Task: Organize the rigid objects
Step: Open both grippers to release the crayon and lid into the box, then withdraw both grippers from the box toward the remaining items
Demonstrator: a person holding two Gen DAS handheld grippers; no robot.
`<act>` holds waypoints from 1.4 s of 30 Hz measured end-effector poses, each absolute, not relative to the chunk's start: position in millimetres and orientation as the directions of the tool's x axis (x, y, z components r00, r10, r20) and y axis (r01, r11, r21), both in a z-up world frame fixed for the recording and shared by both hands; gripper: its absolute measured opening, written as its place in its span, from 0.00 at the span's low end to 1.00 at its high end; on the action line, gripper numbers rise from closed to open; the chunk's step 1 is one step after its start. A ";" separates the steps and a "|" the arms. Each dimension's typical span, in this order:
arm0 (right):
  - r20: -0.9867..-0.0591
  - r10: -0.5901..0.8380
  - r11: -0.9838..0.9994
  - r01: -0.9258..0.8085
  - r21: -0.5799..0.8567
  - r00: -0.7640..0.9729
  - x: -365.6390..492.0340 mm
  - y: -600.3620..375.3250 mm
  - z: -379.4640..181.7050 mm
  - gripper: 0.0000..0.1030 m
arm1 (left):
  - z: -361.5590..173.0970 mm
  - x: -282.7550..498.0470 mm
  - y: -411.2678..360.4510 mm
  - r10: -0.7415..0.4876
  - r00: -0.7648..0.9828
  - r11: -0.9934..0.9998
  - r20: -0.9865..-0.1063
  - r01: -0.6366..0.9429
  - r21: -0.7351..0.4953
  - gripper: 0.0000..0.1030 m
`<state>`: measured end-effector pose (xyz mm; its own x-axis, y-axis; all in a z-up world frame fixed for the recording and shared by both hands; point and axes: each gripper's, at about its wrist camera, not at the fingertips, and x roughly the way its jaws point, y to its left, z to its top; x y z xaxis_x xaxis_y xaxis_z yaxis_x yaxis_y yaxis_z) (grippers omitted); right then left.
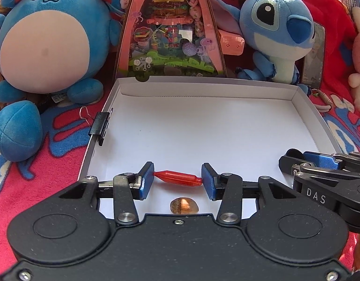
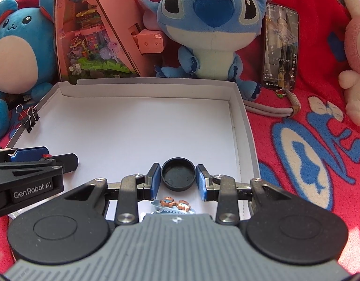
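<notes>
A shallow white box [image 1: 203, 82] lies open on a red blanket. My left gripper [image 1: 178, 178] is shut on a small red translucent pen-like piece [image 1: 177, 176], with a blue pad at each of its ends, low over the box's near edge. Below it on the box floor lies an amber bead [image 1: 184, 206]. My right gripper [image 2: 178, 178] stands around a round black cap [image 2: 178, 174] that rests on the box floor [image 2: 133, 121]. Its pads flank the cap closely without visibly pressing it. A hair clip with little bears [image 2: 174, 205] lies just under that gripper.
A black binder clip [image 1: 100, 124] is clamped on the box's left wall. Behind the box stand a pink toy package [image 1: 170, 28], a round blue plush [image 1: 46, 42] and a blue big-eared plush [image 2: 208, 23]. A phone [image 2: 281, 46] leans at the right, with a pink plush [image 2: 355, 58] beyond.
</notes>
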<state>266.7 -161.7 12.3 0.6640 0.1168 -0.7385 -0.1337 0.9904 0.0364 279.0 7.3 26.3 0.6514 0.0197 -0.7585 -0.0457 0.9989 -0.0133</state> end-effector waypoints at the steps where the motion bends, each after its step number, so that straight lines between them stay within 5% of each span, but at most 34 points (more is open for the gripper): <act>1: -0.736 0.115 0.990 -0.136 0.031 0.667 265.9 -161.5 12.1 0.48 | 26.6 278.1 7.1 0.020 0.651 0.999 -0.759 -0.044 -0.012 0.44; 11: -0.680 0.160 0.984 -0.168 0.055 0.716 244.1 -168.9 27.2 0.75 | 47.0 250.6 9.0 0.025 0.716 1.000 -0.698 -0.014 0.021 0.77; 32: -0.538 0.237 0.956 -0.293 -0.019 0.809 132.7 -189.7 45.3 0.99 | 61.2 136.4 20.5 -0.084 0.777 0.995 -0.623 0.103 -0.005 0.84; 42: -0.518 0.265 0.947 -0.320 -0.019 0.814 95.8 -195.2 38.2 1.00 | 51.9 90.8 19.9 -0.088 0.785 0.994 -0.614 0.111 -0.002 0.84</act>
